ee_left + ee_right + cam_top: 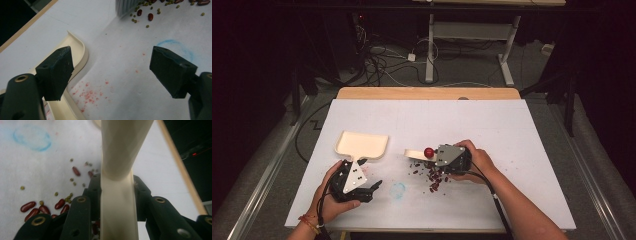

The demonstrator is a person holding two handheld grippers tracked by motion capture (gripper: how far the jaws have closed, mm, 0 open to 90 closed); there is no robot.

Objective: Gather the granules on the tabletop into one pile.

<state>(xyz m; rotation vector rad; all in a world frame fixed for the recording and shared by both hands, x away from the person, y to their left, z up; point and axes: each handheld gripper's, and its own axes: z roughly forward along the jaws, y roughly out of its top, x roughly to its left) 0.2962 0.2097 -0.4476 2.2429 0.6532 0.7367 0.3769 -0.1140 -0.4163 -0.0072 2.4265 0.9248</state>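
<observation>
Your right tool (432,156) pinches the cream plastic brush's handle (117,195), whose long axis points toward ten o'clock at the cream plastic dustpan (361,144), beside your spread left tool (374,186).

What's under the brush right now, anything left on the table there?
Red and green beans lie scattered on the white table beside the brush, which the right gripper clamps by its handle. Anything directly beneath the bristles is covered.

Dustpan (362,144) is placed left of centre on the table (512,125); beans (432,176) are scattered to its right, nearer the front edge, brush (418,153) just behind.
</observation>
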